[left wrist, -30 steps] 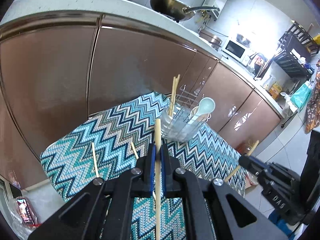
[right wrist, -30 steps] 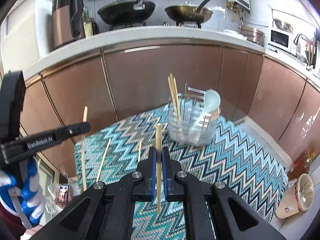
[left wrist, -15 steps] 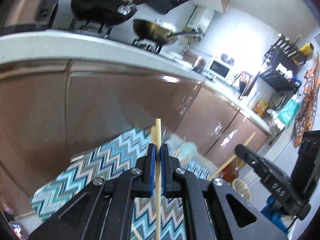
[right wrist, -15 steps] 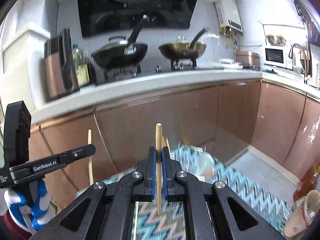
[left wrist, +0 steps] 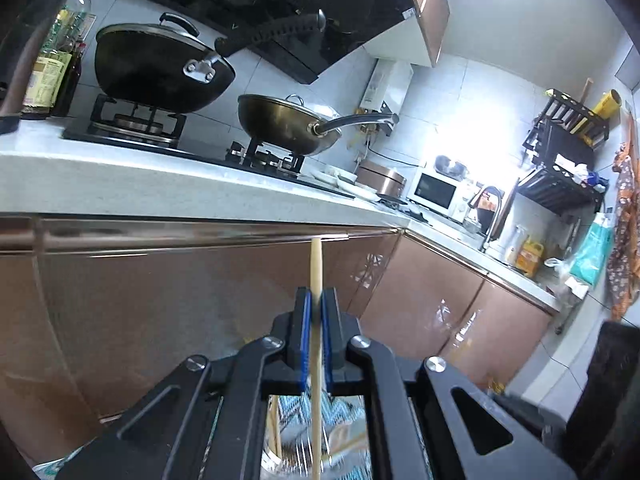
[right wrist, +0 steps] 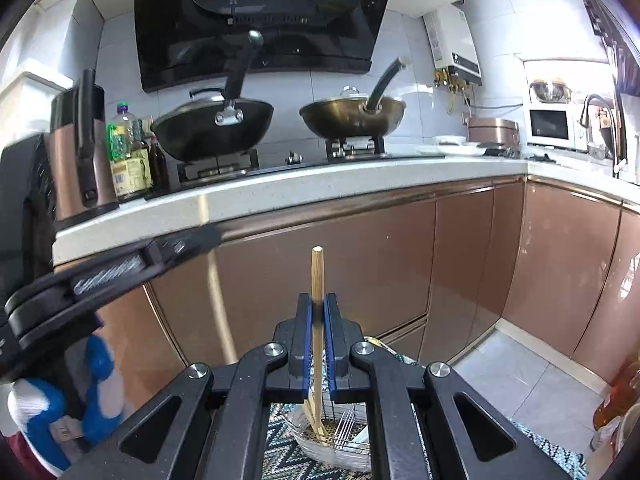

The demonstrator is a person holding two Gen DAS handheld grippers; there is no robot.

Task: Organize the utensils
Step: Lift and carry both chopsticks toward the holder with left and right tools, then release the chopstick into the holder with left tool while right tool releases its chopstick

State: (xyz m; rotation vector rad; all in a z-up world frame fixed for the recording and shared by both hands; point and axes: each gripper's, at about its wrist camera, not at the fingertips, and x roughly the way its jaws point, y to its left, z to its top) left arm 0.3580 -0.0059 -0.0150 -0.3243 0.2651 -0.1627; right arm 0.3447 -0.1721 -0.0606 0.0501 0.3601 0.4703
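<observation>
My left gripper is shut on a wooden chopstick held upright, its lower end reaching down over the blurred clear utensil holder below. My right gripper is shut on another wooden chopstick, whose lower end stands inside the clear wire-lined utensil holder, beside other chopsticks there. The left gripper with its chopstick shows blurred at the left of the right wrist view.
The holder stands on a blue zigzag cloth. Behind are copper cabinet doors and a white counter with two woks on a stove. A microwave and sink tap stand at the right.
Both grippers have risen and tipped upward over the holder, so the cloth dropped out of view and the counter and stove came in. Each still grips its chopstick.
</observation>
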